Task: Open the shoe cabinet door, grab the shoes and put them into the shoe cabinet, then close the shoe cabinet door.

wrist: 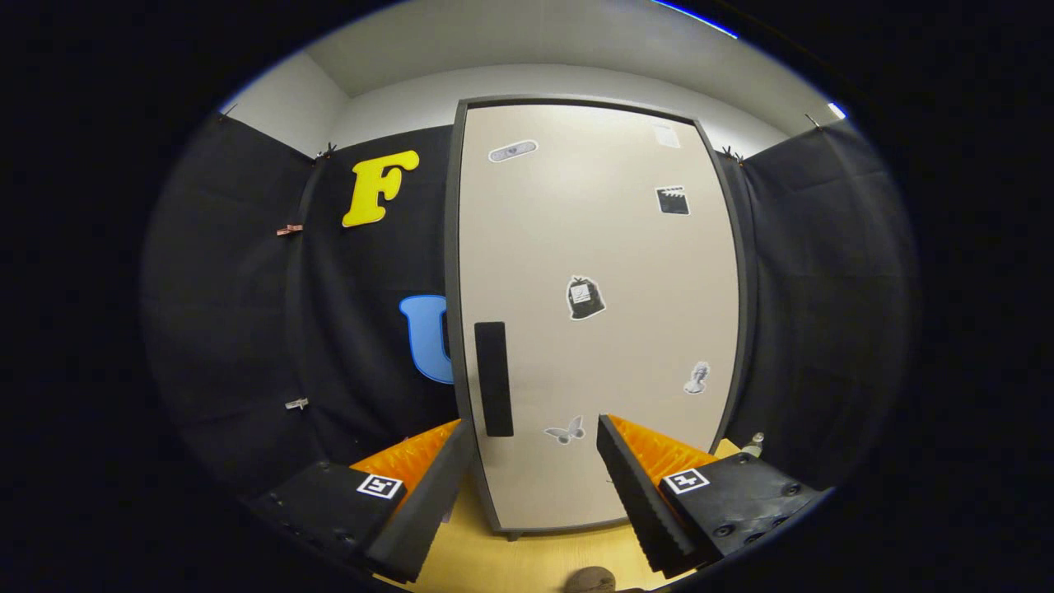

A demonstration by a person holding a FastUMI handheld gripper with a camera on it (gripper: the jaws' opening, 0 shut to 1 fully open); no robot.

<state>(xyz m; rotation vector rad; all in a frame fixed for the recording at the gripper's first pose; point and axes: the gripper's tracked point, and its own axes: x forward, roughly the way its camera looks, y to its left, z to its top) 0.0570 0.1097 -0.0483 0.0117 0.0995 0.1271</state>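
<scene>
The shoe cabinet (593,313) stands upright just ahead of me, its beige door shut inside a dark grey frame. A black vertical handle (493,378) sits near the door's left edge, just beyond my left finger. Several small stickers dot the door. My gripper (533,449) is open, fingers spread wide in front of the door's lower part with nothing between them. At the very bottom, between the fingers and close to me, a small brownish rounded thing (589,581) peeks in; I cannot tell what it is.
The cabinet stands on a light wooden surface (527,560). Black cloth walls close in on both sides and behind. A small pale object (753,445) sits at the cabinet's lower right corner.
</scene>
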